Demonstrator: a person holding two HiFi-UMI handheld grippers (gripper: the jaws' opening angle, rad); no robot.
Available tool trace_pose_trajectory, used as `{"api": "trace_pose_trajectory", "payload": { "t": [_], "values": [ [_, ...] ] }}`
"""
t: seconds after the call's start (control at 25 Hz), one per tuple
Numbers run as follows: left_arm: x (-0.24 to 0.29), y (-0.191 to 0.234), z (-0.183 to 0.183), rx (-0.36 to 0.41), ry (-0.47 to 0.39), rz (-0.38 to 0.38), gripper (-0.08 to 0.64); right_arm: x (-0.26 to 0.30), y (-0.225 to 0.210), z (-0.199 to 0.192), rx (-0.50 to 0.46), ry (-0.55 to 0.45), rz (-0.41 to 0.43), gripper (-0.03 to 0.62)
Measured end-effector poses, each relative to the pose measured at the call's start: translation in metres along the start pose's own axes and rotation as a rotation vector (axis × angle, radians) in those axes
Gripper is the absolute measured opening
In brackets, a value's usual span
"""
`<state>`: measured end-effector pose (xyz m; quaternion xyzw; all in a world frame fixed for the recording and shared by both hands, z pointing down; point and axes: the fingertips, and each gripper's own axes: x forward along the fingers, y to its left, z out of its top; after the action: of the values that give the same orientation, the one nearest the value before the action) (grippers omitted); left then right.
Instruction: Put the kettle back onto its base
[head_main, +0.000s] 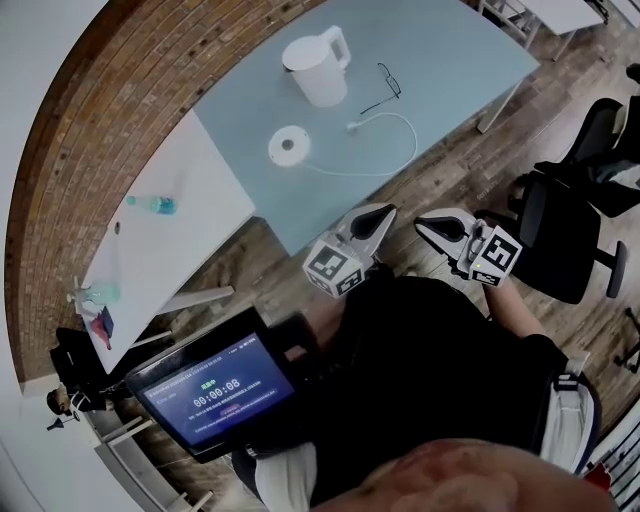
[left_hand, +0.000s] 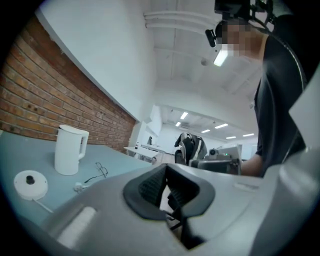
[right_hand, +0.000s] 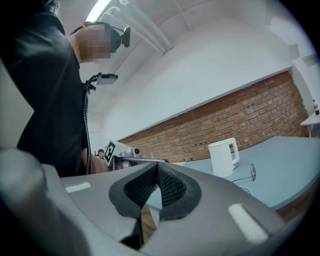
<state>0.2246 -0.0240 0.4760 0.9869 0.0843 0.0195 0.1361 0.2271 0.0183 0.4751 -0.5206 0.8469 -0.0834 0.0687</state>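
The white kettle stands upright on the blue-grey table, far from both grippers. Its round white base lies apart from it, nearer me, with a white cord running off it. The left gripper view shows the kettle behind the base. The right gripper view shows the kettle on the table beyond the jaws. My left gripper and right gripper hover side by side short of the table's near edge. Both are shut and hold nothing.
Black glasses lie on the table right of the kettle. A white table with a bottle adjoins at the left. Black office chairs stand to the right. A lit screen sits by my body.
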Motion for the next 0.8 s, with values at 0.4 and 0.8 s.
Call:
{"api": "trace_pose_trajectory", "payload": {
  "t": [0.4,0.8],
  "values": [
    [0.001,0.059,0.024,0.012,-0.009,-0.005,0.003,0.054,-0.047,0.015,0.01,-0.008,0.008,0.008],
    [-0.017,0.132,0.053,0.031,-0.009,-0.02,0.005,0.128,-0.084,0.019,0.017,0.015,0.0,0.008]
  ]
}}
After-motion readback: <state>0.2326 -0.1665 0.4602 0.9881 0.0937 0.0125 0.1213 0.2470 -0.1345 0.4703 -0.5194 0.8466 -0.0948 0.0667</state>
